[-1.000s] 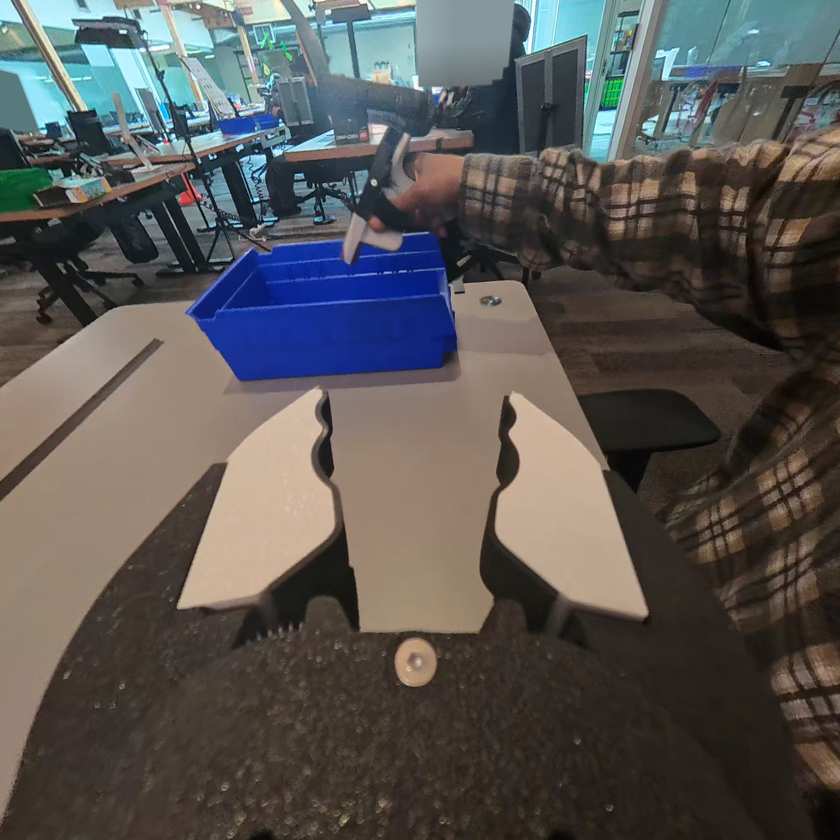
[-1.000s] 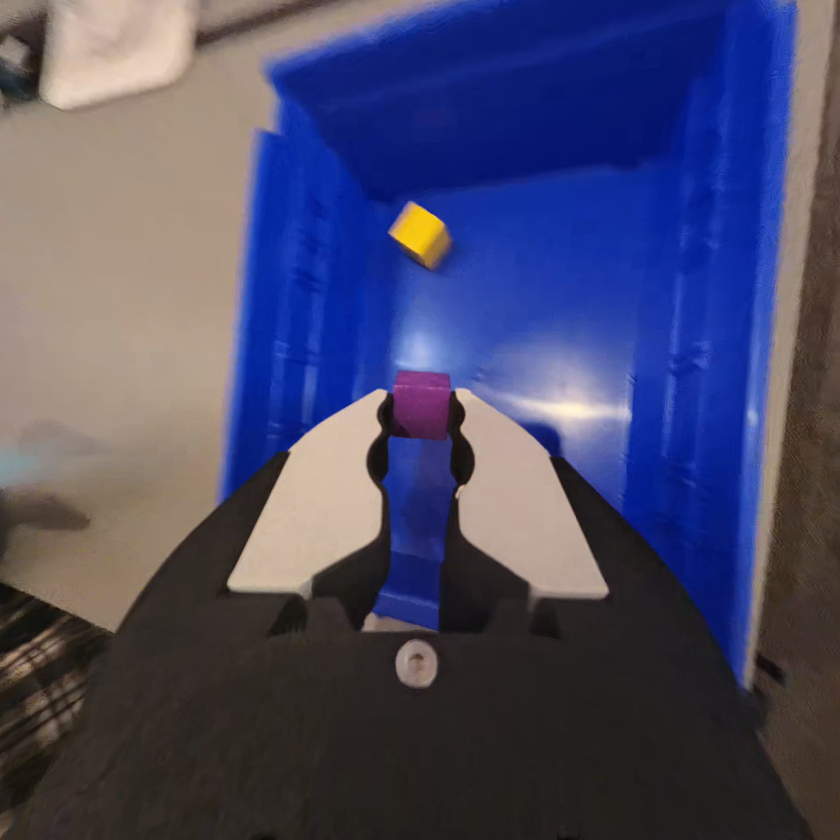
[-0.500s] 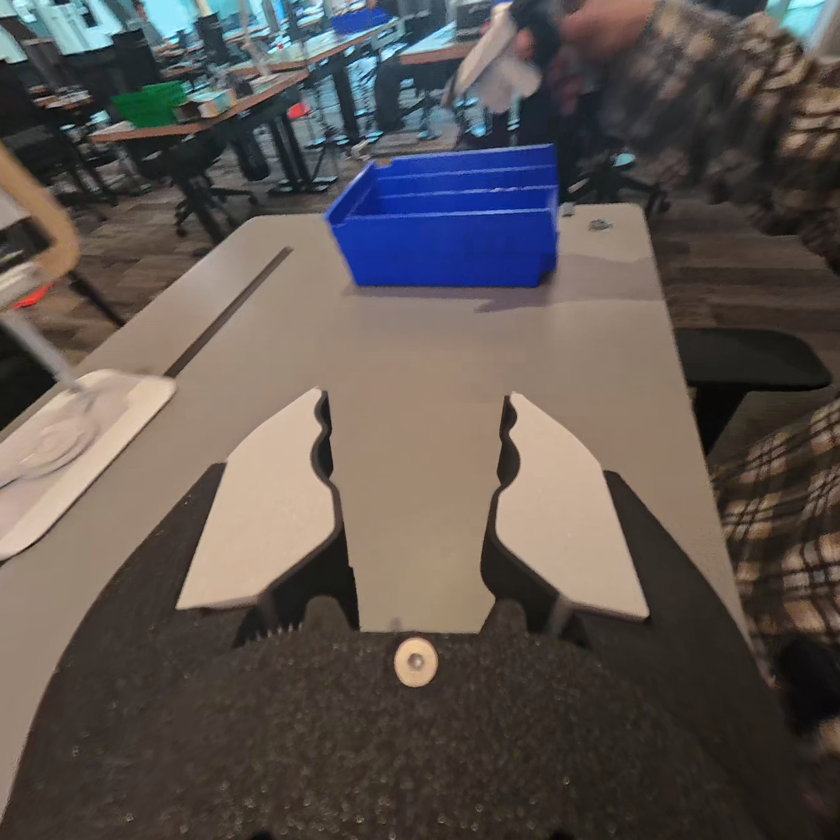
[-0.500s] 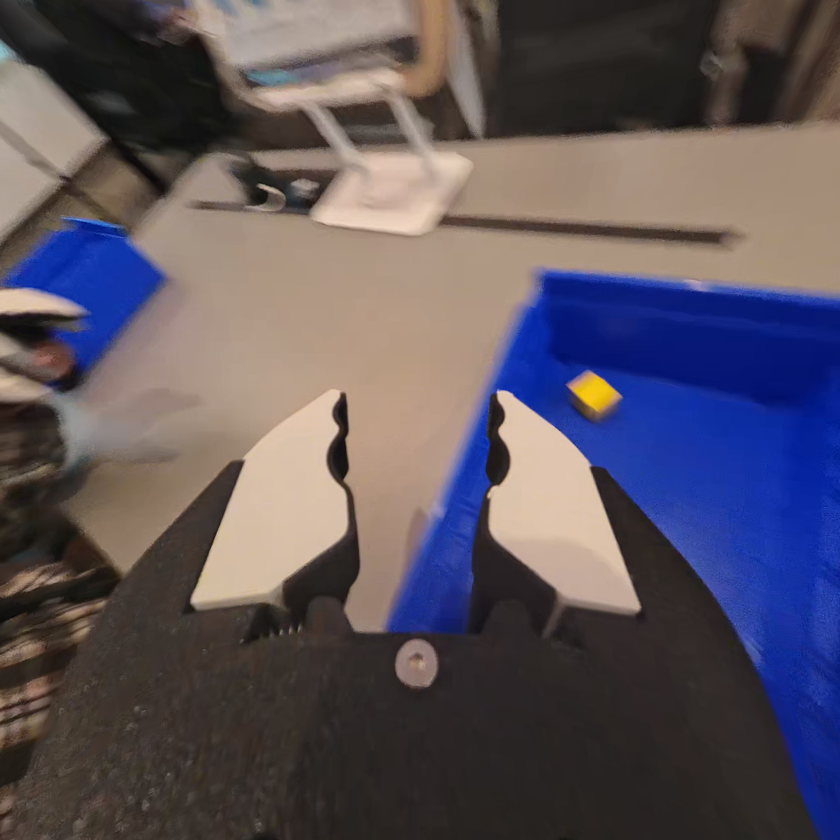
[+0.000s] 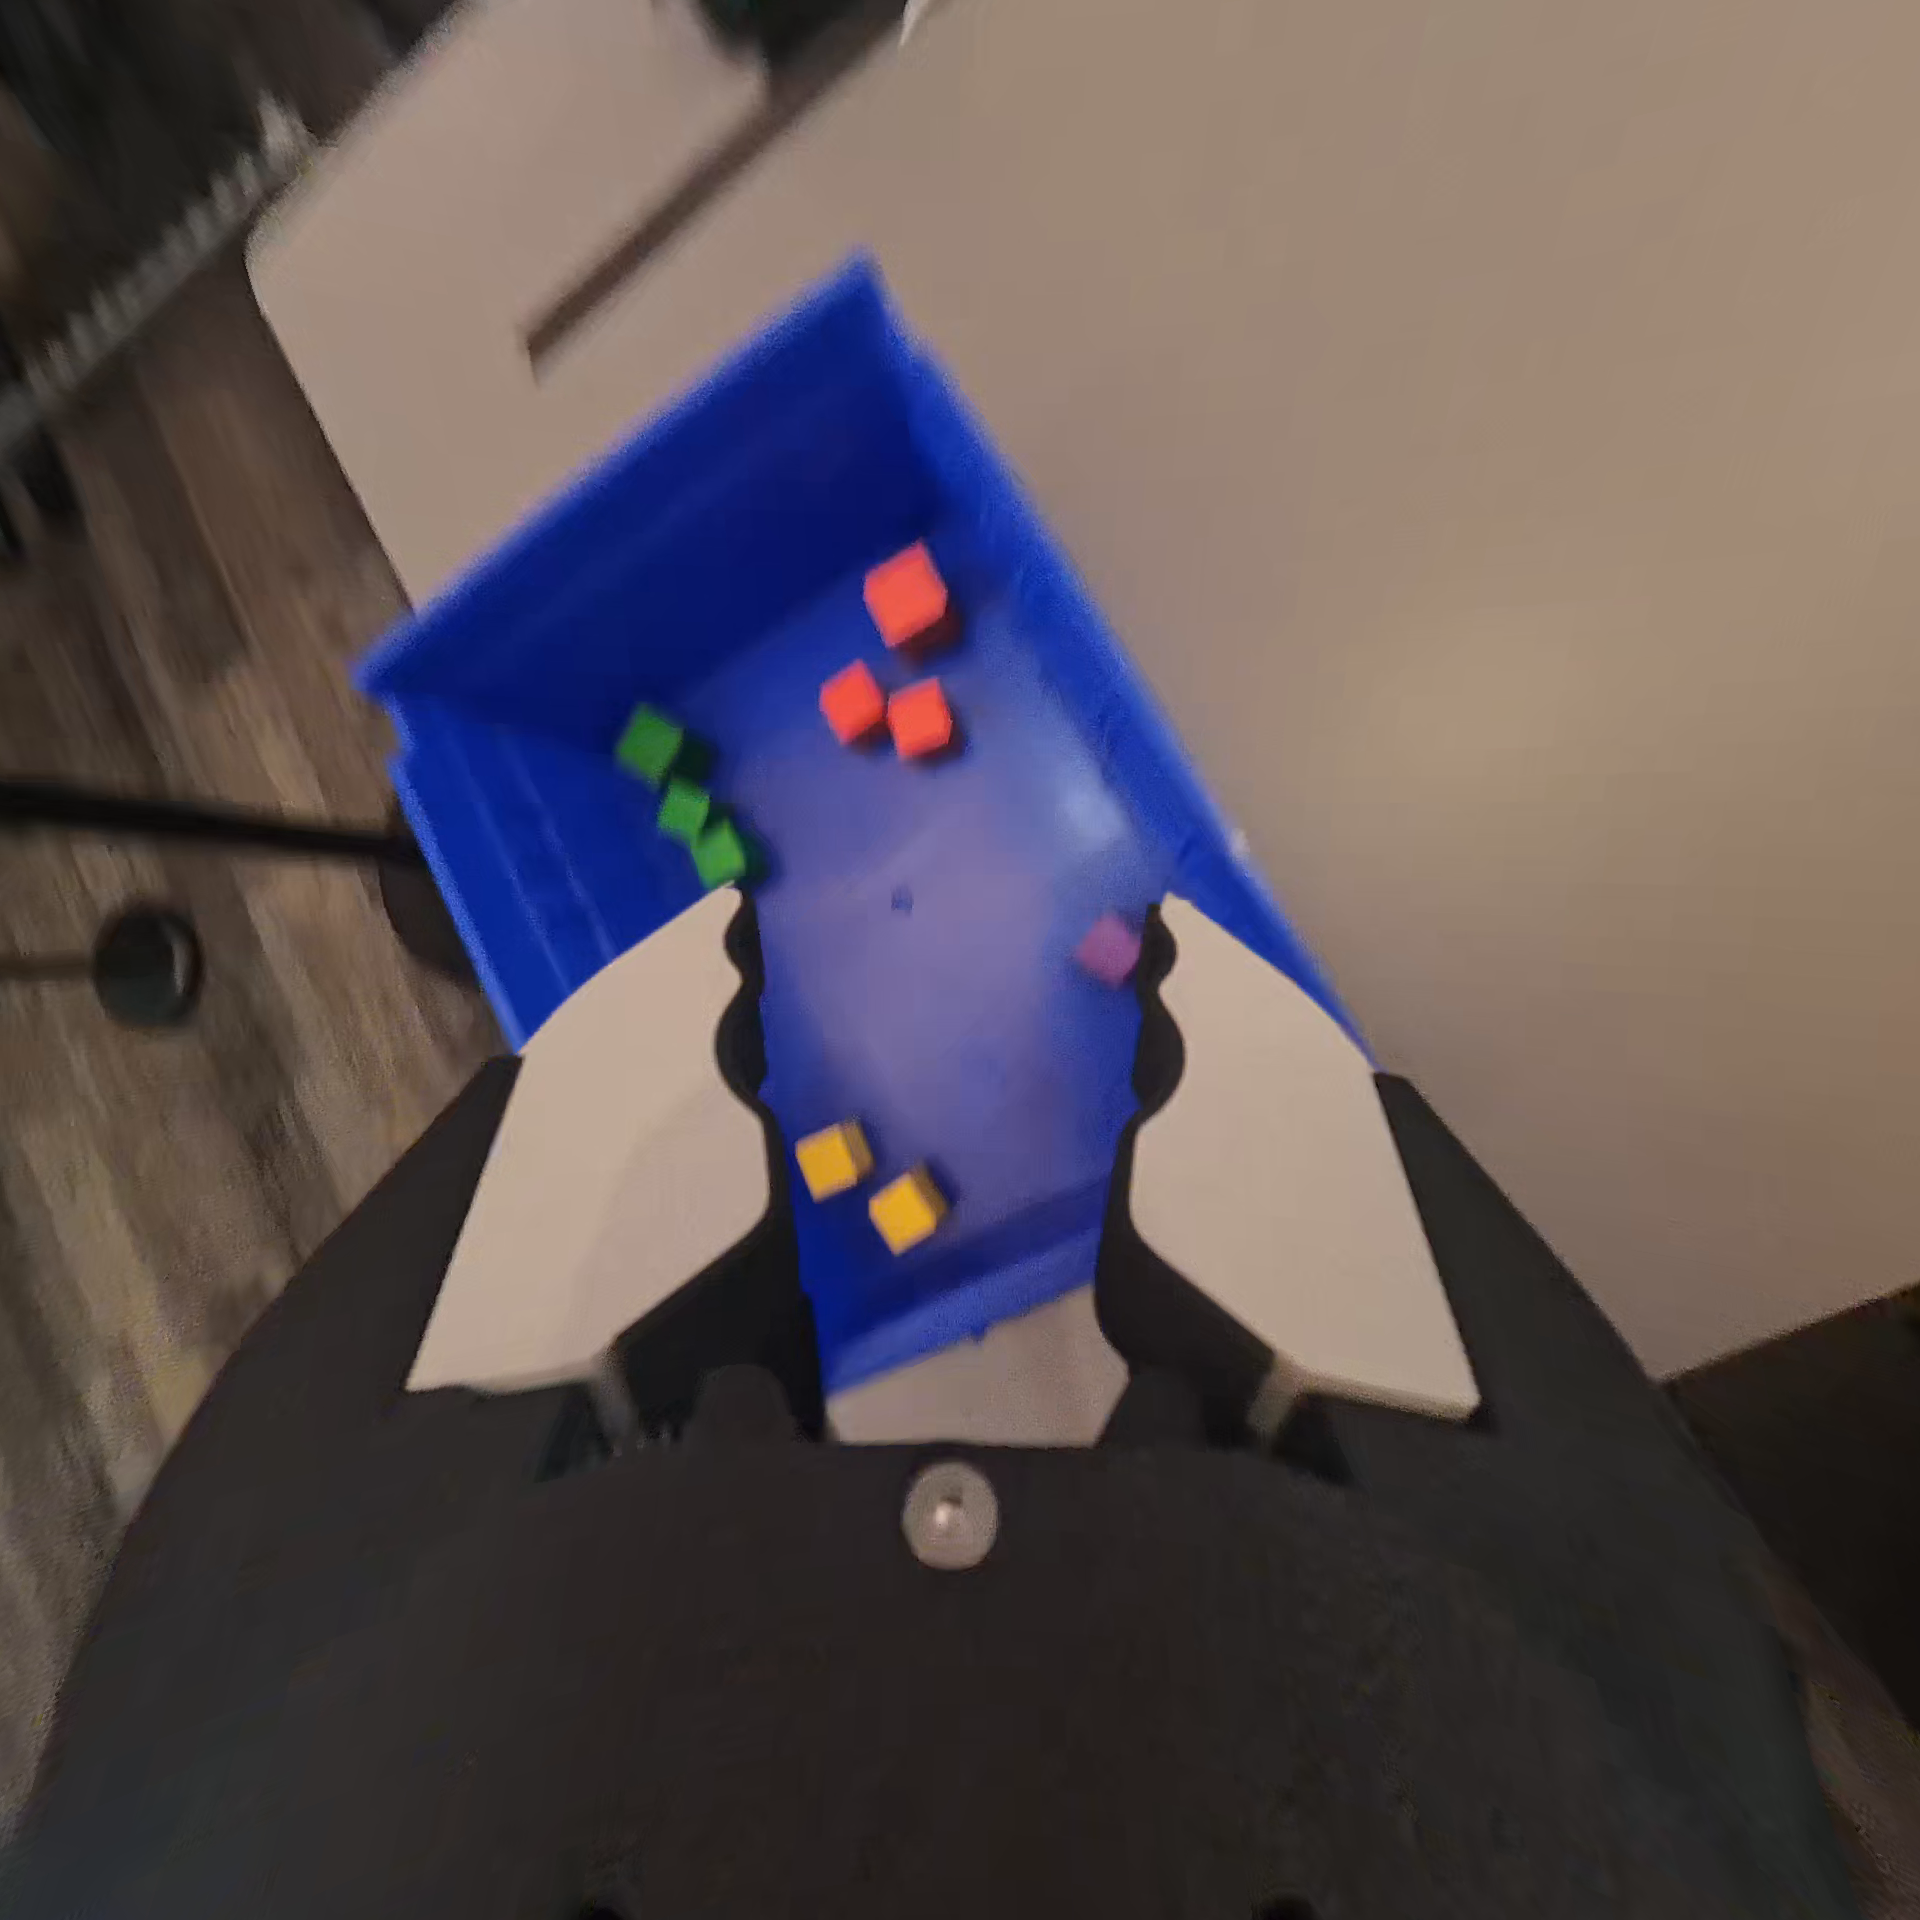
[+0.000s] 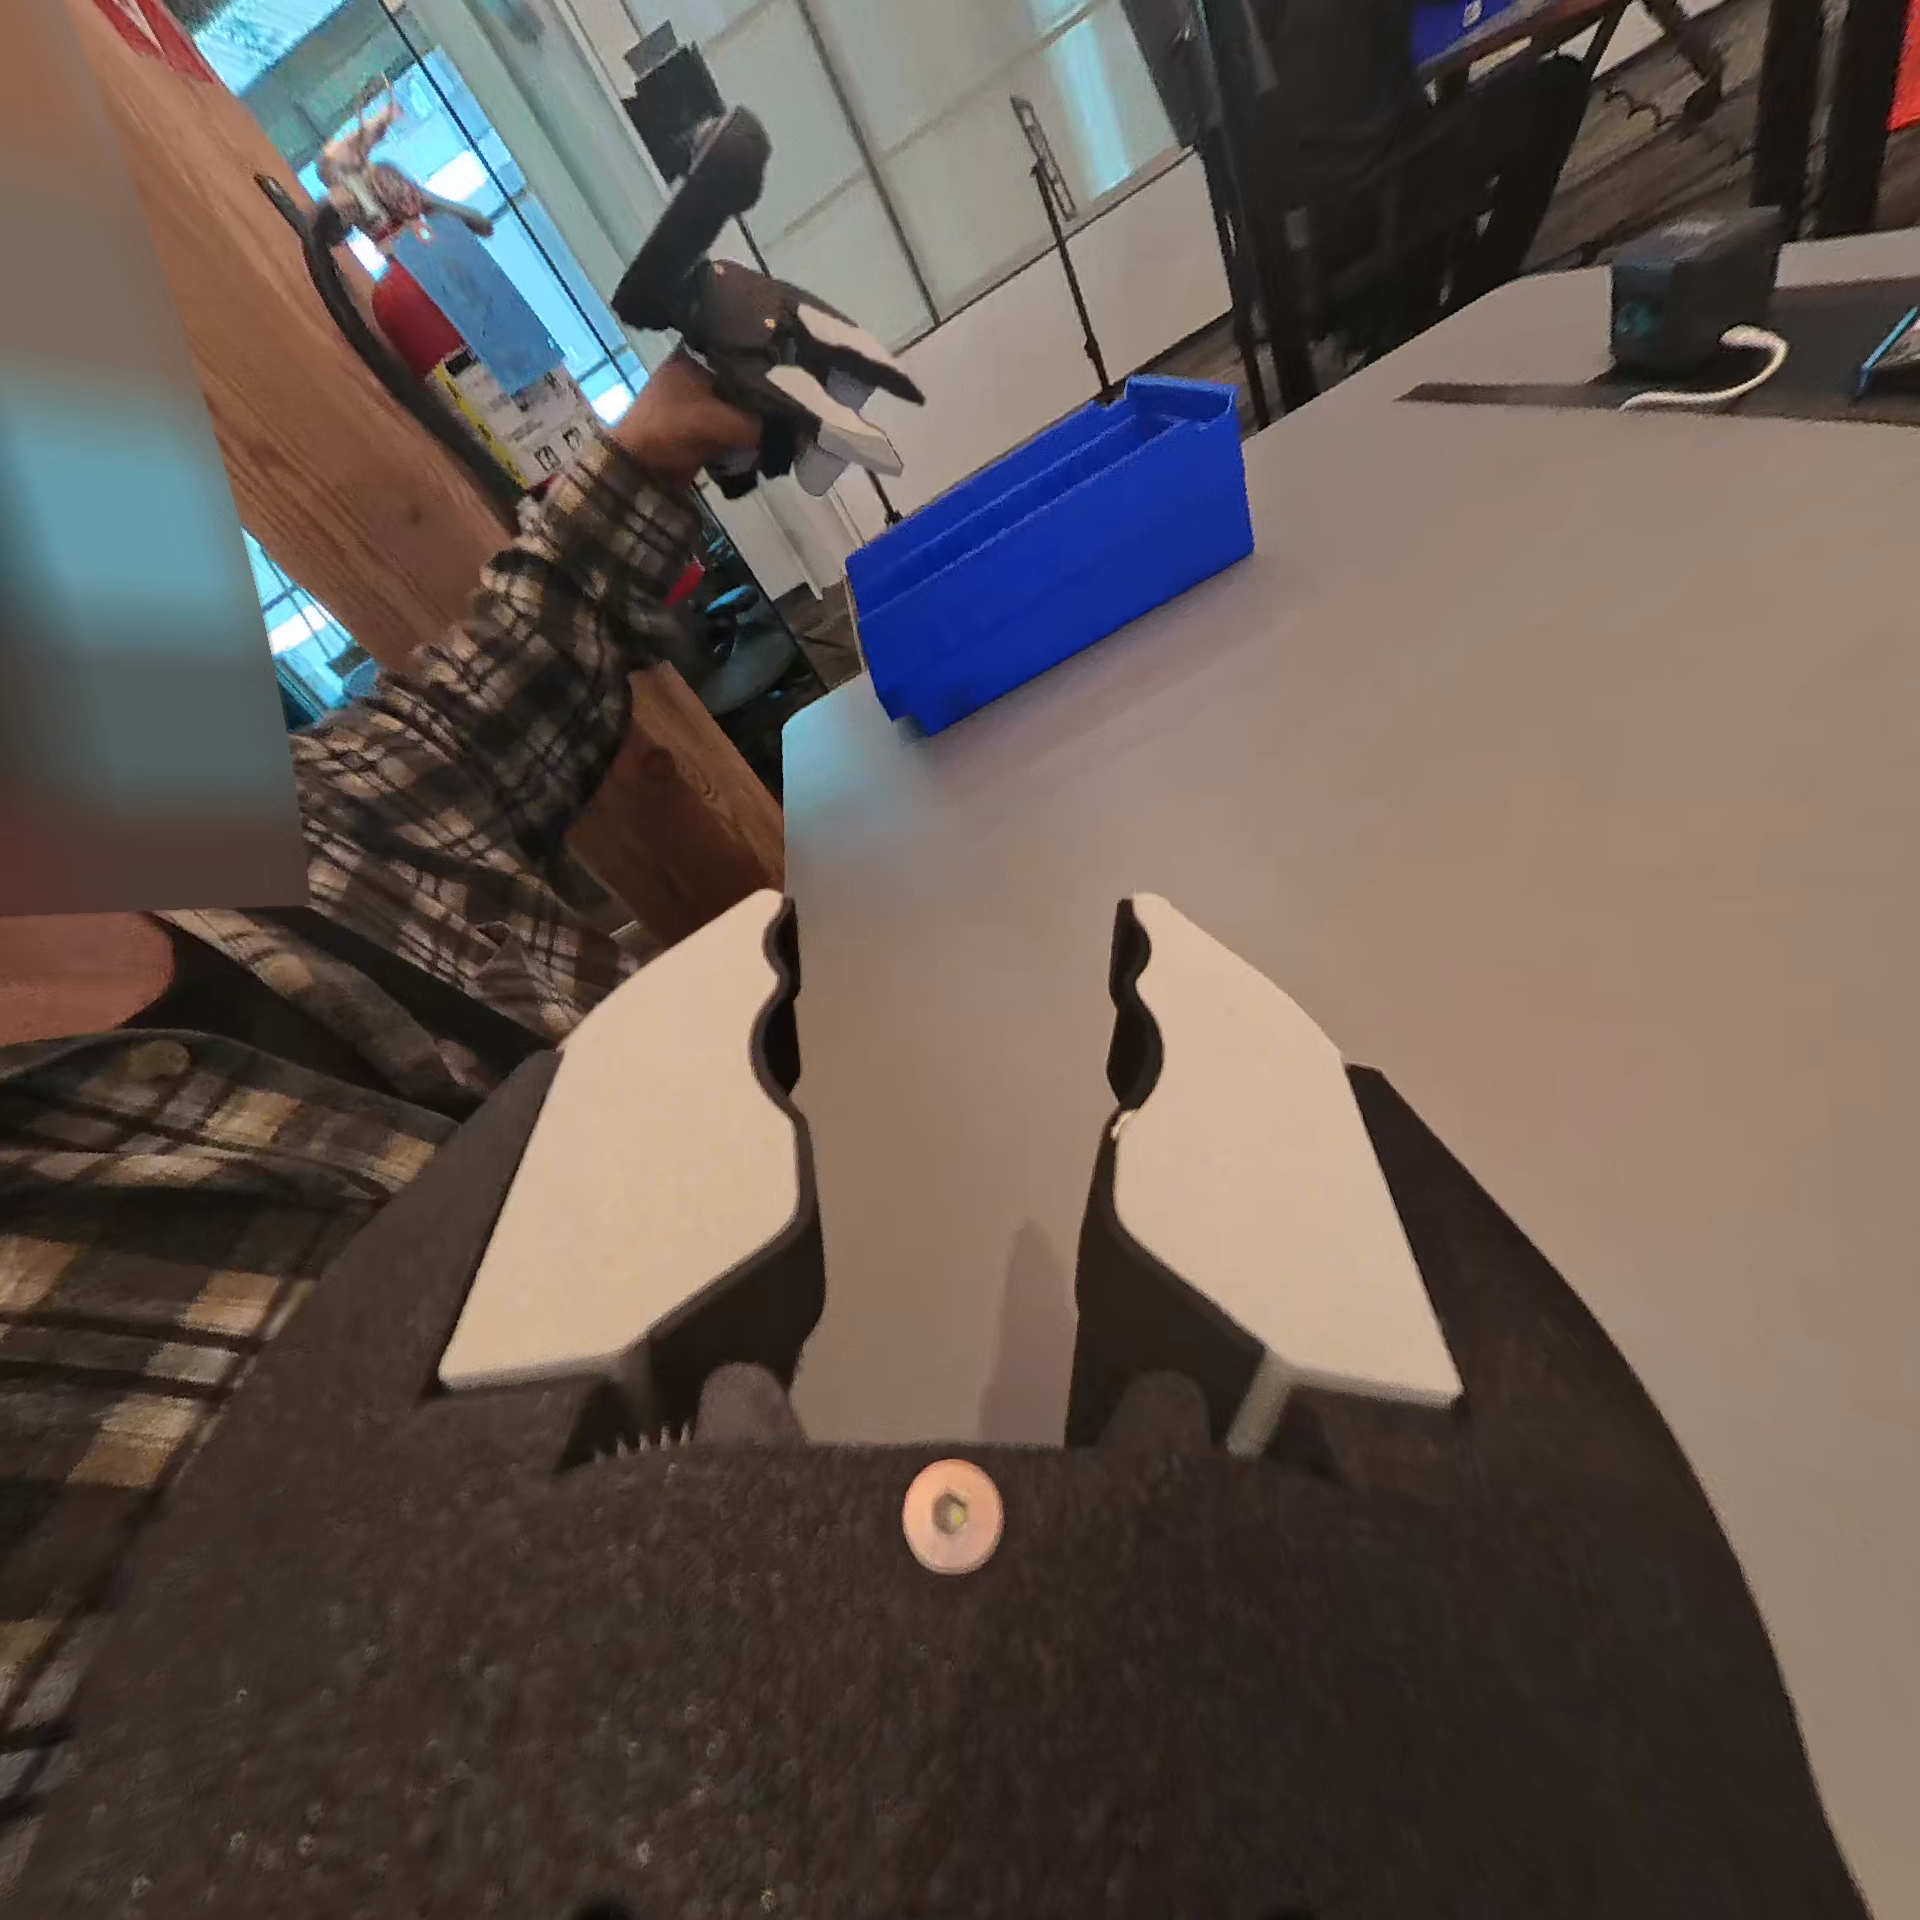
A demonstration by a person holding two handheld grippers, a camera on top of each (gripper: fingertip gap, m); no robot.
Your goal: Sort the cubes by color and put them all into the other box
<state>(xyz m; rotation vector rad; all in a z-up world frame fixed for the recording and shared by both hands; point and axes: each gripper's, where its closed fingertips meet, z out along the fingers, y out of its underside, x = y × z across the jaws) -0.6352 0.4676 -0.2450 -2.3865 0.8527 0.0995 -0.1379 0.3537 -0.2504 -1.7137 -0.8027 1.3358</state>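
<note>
nine cubes lay in the blue box (image 5: 582, 894) under the left gripper (image 5: 940, 925), already in color groups: three green cubes (image 5: 681, 805) at the far left, three red cubes (image 5: 894, 665) at the far right, two yellow cubes (image 5: 868, 1184) near, one purple cube (image 5: 1107, 948) by the right wall. a second earlier the right gripper (image 6: 951, 935) had pinched a purple cube over the other box beside a yellow one; now it stood wide open and empty over the bare gray table (image 6: 1558, 831), so that cube was likely delivered. the left gripper had swung from the table to above the box, jaws spread, holding nothing — probably choosing the next cube. motion blur softened the cubes, and a fingertip (image 5: 1195, 935) cut off the purple cube's edge — more could sit behind the fingers. from the right wrist view the box walls hid every cube.
</note>
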